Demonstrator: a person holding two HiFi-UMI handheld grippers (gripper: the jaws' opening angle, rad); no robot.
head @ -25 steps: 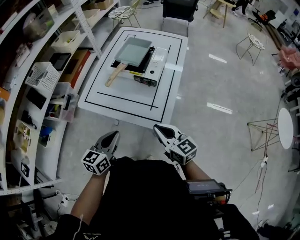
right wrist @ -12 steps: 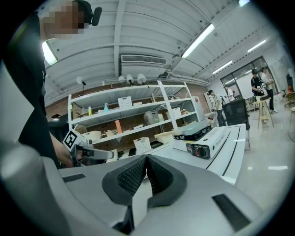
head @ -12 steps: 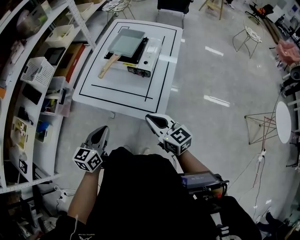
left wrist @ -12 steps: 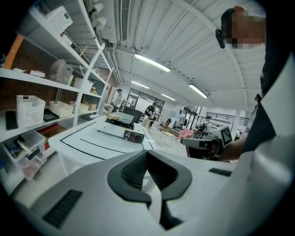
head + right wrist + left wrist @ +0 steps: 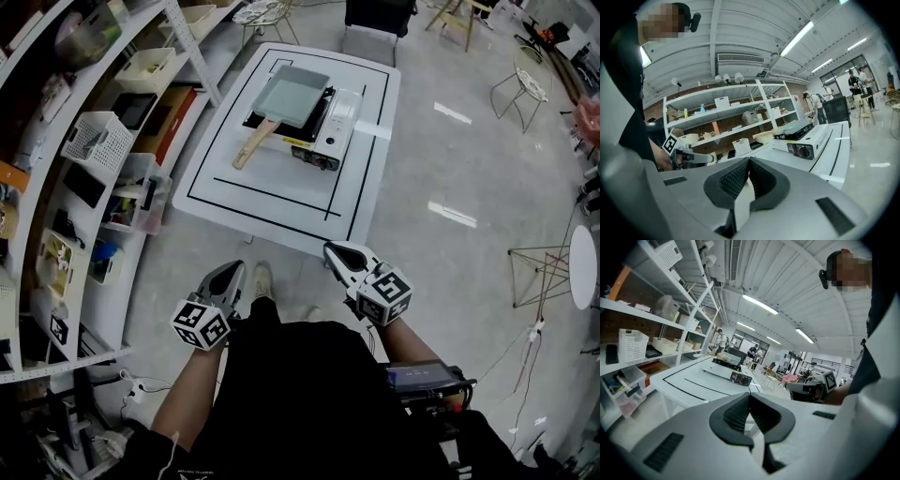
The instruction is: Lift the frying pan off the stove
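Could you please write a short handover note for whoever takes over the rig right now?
Left gripper: shut, empty, held short of the table.
Right gripper: shut, empty, also short of the table's near edge.
Frying pan: sits on the stove on the table's far half, with its wooden handle pointing toward the person's left.
Done: nothing; pan untouched.
Left: step closer, open a gripper, grasp the handle, lift the pan off.
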